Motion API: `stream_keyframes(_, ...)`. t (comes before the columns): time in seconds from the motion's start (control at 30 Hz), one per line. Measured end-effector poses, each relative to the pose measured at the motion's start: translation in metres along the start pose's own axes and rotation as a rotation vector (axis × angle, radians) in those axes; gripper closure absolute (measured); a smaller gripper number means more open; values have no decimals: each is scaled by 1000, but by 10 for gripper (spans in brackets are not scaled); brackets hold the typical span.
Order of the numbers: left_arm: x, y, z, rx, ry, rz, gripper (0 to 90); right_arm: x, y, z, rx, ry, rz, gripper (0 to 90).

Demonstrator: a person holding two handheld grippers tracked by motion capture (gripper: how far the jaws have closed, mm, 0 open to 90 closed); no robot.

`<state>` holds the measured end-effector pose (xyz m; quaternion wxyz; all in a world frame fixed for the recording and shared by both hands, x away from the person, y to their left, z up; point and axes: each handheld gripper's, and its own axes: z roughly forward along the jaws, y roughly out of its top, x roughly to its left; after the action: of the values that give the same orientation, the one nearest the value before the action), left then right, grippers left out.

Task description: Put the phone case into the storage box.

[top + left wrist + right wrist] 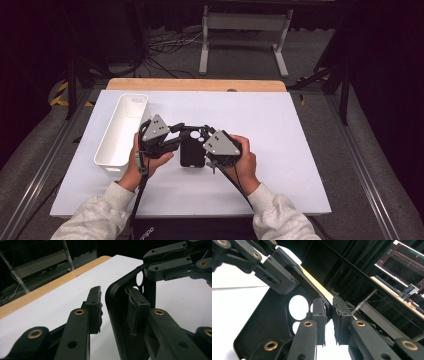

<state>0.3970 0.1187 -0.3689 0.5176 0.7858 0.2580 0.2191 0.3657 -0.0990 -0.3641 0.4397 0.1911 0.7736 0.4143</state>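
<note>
- Black phone case (191, 148) lies between your two grippers at the middle of the white table (280, 150), its long axis running near to far and the camera cut-outs at the far end, hollow side up as far as the gripper views show.
- Your left gripper (113, 308) has the case's left wall between its jaws; one pad sits inside against the wall while the outer pad looks just off it, so that grip could slip if you pull now.
- Your right gripper (329, 315) is clamped on the far right rim by the cut-outs.
- Pulling the hands apart could twist or stretch the soft case, or spring it out of one grip.
- White bin (122, 131) stands just left of your left hand; a swing could knock it.
</note>
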Motion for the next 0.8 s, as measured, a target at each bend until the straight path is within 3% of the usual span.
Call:
stream_keyframes(0.23,0,0,-1,1,3,4,683,0,0,1,11,9,-29,814)
stream_keyframes(0.3,-1,0,0,13,-4,12,725,1,0,1,12,8,-35,814)
stream_keyframes(0.63,1,0,-2,0,-13,6,764,2,0,1,13,4,-47,814)
stream_keyframes(0.8,1,1,-4,0,-16,30,779,1,0,0,9,3,-44,814)
